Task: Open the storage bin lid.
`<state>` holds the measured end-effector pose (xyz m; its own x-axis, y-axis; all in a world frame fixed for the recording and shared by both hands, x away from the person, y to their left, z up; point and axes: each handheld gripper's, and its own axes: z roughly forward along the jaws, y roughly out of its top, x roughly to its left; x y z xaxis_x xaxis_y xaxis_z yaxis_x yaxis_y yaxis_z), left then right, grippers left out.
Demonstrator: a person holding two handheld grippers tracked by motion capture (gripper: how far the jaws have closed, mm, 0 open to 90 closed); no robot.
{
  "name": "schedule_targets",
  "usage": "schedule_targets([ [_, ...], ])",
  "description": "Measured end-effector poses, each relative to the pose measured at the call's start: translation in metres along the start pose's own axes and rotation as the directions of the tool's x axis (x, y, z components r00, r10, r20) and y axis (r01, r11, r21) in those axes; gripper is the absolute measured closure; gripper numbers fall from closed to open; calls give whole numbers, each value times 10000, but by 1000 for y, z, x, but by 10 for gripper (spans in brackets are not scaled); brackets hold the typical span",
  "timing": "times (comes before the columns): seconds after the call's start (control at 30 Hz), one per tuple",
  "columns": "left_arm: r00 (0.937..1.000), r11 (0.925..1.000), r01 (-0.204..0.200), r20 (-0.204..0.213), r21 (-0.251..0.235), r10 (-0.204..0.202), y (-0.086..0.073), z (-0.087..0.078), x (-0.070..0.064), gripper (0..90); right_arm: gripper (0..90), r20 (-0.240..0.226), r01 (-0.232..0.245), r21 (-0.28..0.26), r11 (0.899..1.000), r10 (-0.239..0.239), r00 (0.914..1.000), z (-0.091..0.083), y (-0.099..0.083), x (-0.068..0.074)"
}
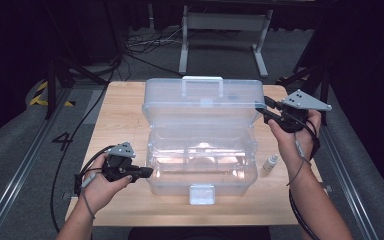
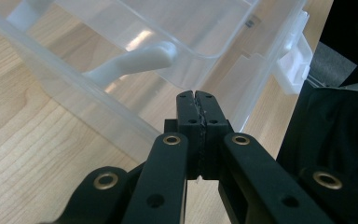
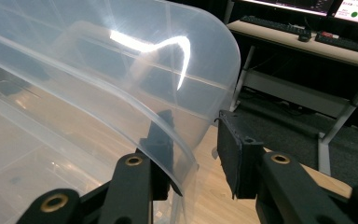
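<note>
A clear plastic box [image 1: 202,167] sits mid-counter [image 1: 115,125] with its lid [image 1: 202,102] raised upright toward the far edge. The right gripper [image 3: 193,154] is spread open astride the lid's right edge, one jaw behind the plastic and one outside. The left gripper [image 2: 198,109], jaws pressed together on nothing, rests against the box's left front corner; a small white bottle [image 1: 270,164] lies near the right edge.

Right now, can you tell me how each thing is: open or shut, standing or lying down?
Clear plastic box: open, standing on the table.
Lid: raised upright, its right edge between the jaws of the right hand-held gripper.
Front latch: undone, hanging at the box's front.
Left hand-held gripper: shut, holding nothing, beside the box's left end.
Right hand-held gripper: open around the lid's edge.
Small white bottle: lying on the table, right of the box.
</note>
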<state>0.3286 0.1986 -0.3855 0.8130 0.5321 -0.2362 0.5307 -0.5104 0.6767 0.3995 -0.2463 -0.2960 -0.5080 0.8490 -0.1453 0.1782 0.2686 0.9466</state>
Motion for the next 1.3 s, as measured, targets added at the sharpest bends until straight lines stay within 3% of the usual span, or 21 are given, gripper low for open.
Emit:
schedule_targets([
  [0.77,10000,10000,-76,14,27,76,1,5,0,899,656,369,461,98,9989,-464,9982,15,15,-5],
  [0.97,9999,10000,-81,61,-7,81,0,6,1,899,652,96,-285,-100,9995,286,9995,22,14,-13],
  [1.3,9999,9999,-140,38,36,140,1,6,1,899,681,382,-306,-38,9995,307,9988,31,18,-15],
])
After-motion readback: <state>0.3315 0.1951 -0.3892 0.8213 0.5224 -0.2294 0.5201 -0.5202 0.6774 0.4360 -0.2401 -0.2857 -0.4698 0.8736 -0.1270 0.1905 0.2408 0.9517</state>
